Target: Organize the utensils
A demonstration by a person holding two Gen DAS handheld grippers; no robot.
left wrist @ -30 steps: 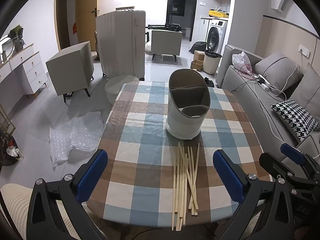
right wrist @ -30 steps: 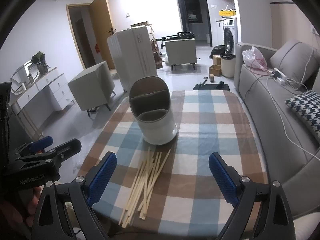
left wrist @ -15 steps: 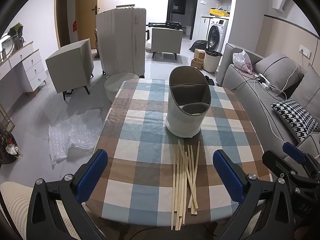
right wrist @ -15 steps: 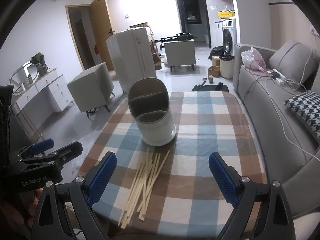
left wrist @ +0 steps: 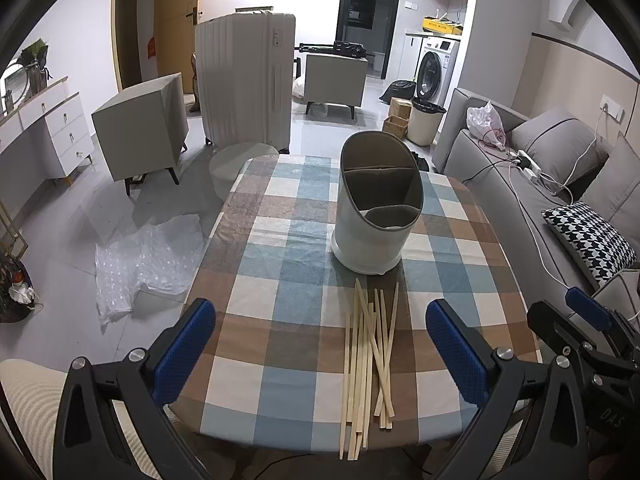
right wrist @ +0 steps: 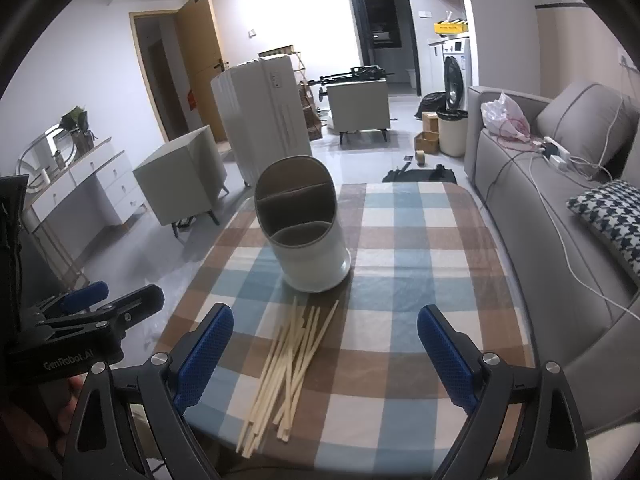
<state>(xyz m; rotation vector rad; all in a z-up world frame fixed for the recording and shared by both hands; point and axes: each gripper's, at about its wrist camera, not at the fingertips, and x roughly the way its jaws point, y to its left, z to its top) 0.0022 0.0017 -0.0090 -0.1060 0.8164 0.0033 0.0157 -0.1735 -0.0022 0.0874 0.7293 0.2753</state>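
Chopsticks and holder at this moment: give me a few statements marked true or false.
1. The pale wooden chopsticks lie loose on the checked tablecloth. True.
2. The white oval utensil holder with grey compartments already contains chopsticks. False: its visible compartments look empty.
3. The left gripper grips a chopstick. False: its blue-padded fingers are spread wide, holding nothing.
4. The right gripper is open. True.
5. The holder lies tipped over. False: it stands upright beyond the chopsticks.
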